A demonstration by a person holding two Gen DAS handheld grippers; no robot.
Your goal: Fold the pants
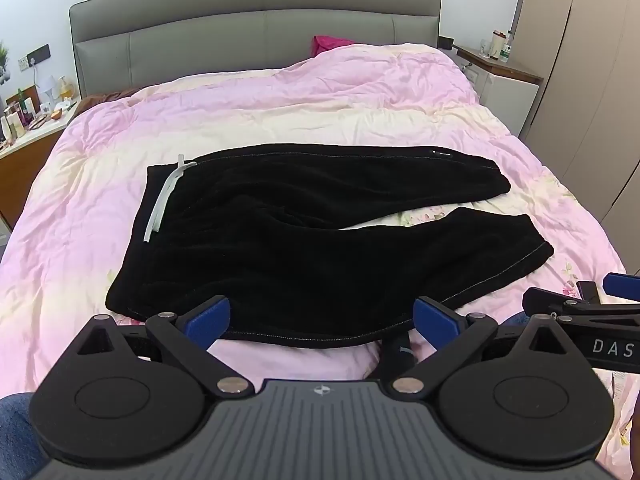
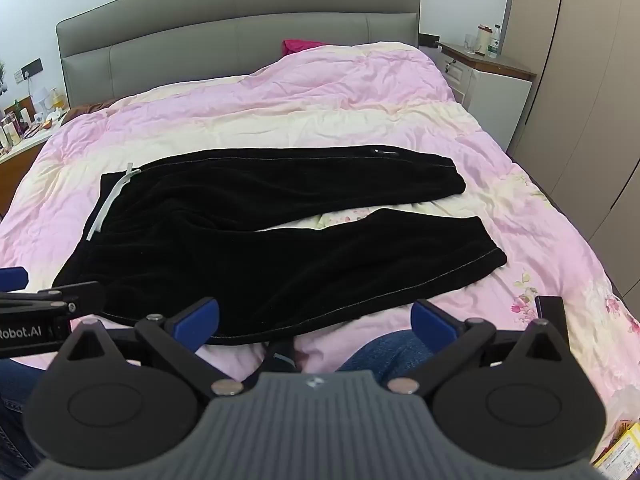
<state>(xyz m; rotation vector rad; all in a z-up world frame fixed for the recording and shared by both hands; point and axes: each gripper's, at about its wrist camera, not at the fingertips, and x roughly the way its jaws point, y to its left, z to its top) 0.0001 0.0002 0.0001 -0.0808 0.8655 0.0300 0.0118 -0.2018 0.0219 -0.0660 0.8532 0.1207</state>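
Note:
Black pants [image 1: 304, 236] lie spread flat on the pink quilt [image 1: 280, 116], waistband with a white drawstring [image 1: 164, 196] to the left, the two legs running right and splayed apart. They also show in the right wrist view [image 2: 260, 240]. My left gripper [image 1: 322, 318] is open and empty, just in front of the near edge of the pants. My right gripper [image 2: 316, 316] is open and empty, beside the left one and over the near leg's edge. The right gripper also shows at the right edge of the left wrist view [image 1: 580, 300].
A grey padded headboard [image 1: 256, 20] stands at the back. A magenta cloth [image 1: 330, 42] lies near it. A cluttered nightstand [image 1: 28, 120] is at the left, another nightstand [image 1: 500, 68] with bottles at the right, beside a tall wardrobe [image 1: 592, 60]. Denim-clad knees [image 2: 384, 348] are close below.

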